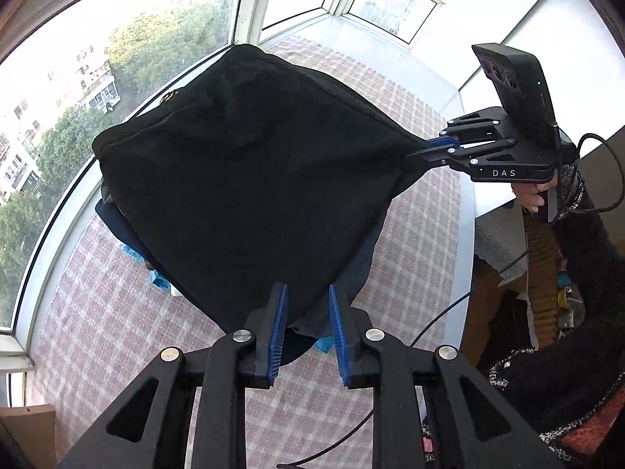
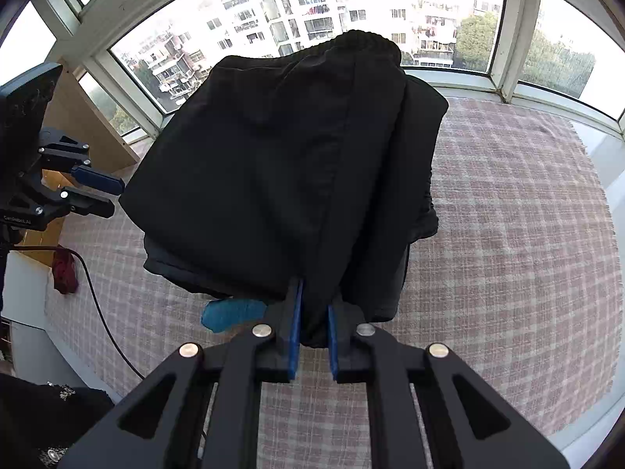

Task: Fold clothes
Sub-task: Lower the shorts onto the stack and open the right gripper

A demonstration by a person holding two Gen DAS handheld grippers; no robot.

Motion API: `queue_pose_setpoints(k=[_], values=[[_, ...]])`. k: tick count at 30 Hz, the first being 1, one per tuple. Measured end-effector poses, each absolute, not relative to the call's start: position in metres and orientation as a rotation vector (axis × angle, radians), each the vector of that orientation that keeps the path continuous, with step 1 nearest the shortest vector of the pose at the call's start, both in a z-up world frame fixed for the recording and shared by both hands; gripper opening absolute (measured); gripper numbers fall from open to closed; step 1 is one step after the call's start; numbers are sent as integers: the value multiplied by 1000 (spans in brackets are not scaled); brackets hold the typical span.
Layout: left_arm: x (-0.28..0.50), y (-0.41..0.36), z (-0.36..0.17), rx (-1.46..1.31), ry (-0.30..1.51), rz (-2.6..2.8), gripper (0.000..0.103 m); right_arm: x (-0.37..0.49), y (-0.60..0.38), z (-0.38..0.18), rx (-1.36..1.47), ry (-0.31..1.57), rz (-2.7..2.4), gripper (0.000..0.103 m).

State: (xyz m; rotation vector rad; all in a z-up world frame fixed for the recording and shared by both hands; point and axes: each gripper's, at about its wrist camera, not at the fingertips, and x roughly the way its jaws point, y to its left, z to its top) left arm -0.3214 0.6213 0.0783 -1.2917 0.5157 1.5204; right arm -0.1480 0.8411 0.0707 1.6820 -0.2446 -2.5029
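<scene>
Left gripper parted, right gripper clamped.

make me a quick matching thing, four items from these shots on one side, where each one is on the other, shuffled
1 black garment
2 checked cloth
3 blue item
4 red rag

a peeking out from under the garment
b at the checked cloth's left edge
c pinched in the right gripper jaws
d spread flat under everything

Pairs: 1-c, 2-d, 3-a, 4-b

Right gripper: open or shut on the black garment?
Shut. The right gripper pinches a corner of the black garment, and the cloth pulls taut to its tips.
</scene>
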Motion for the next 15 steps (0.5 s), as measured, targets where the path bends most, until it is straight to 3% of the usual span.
queue_pose_setpoints(k=[3, 5, 7, 9, 15], values=[[-323, 622, 72, -1300, 543, 1515, 21, -148, 848, 83, 1689, -292, -2485, 18], [-322, 621, 73, -1295, 538, 1519, 21, -147, 855, 104, 1634, -273, -2529, 27], [-321, 622, 73, -1289, 522, 1528, 21, -163, 862, 123, 1588, -219, -2641, 45], [-325, 620, 74, -1286, 496, 1544, 21, -187, 867, 135, 1540, -163, -2743, 55], [-337, 618, 67, -1297, 464, 1570, 21, -302, 868, 99, 1638, -142, -2769, 57]])
